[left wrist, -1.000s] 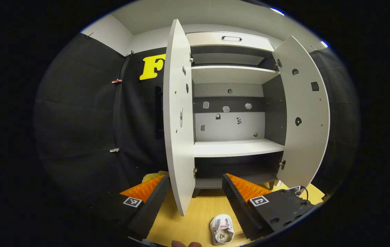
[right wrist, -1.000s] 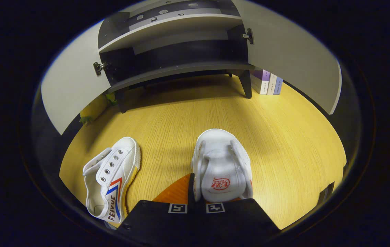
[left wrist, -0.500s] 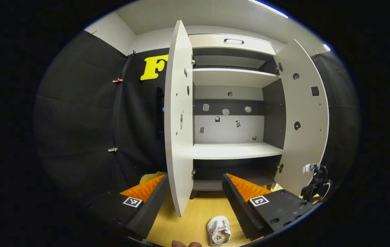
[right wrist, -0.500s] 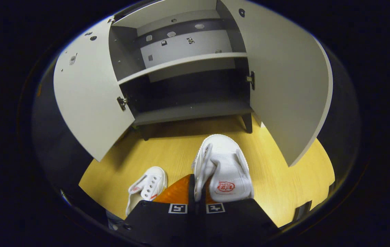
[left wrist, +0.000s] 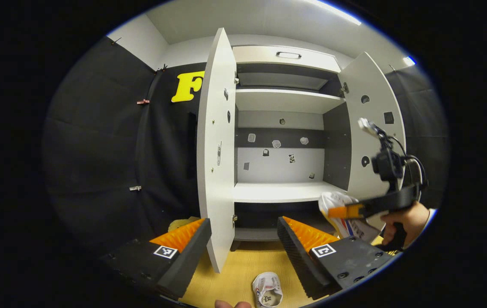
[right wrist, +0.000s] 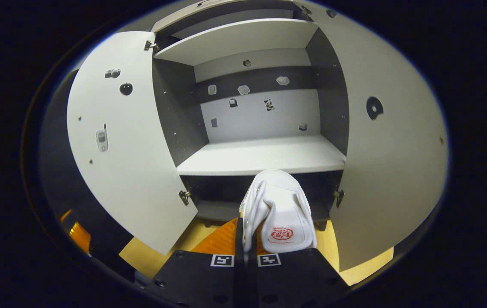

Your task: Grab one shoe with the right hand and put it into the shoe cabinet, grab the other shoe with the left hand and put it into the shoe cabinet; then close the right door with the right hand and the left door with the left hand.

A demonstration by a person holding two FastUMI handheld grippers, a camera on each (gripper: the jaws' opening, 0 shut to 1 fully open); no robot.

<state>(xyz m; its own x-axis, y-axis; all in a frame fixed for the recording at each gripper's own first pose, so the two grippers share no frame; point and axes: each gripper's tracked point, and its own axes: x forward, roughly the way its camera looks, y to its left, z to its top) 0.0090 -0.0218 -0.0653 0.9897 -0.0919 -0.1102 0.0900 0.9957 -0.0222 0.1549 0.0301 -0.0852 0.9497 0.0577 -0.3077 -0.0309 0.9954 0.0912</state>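
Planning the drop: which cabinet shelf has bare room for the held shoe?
The white middle shelf, between the grey side walls under the upper shelf, lies bare. The dark bottom compartment also looks bare, though dim. The right gripper holds the shoe in front of the cabinet, between both open doors.

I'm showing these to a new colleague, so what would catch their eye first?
Probably the white shoe pinched in the right hand-held gripper, raised before the open shoe cabinet with both doors swung wide. Next, the other shoe lying on the wooden floor between the left hand-held gripper's spread fingers.
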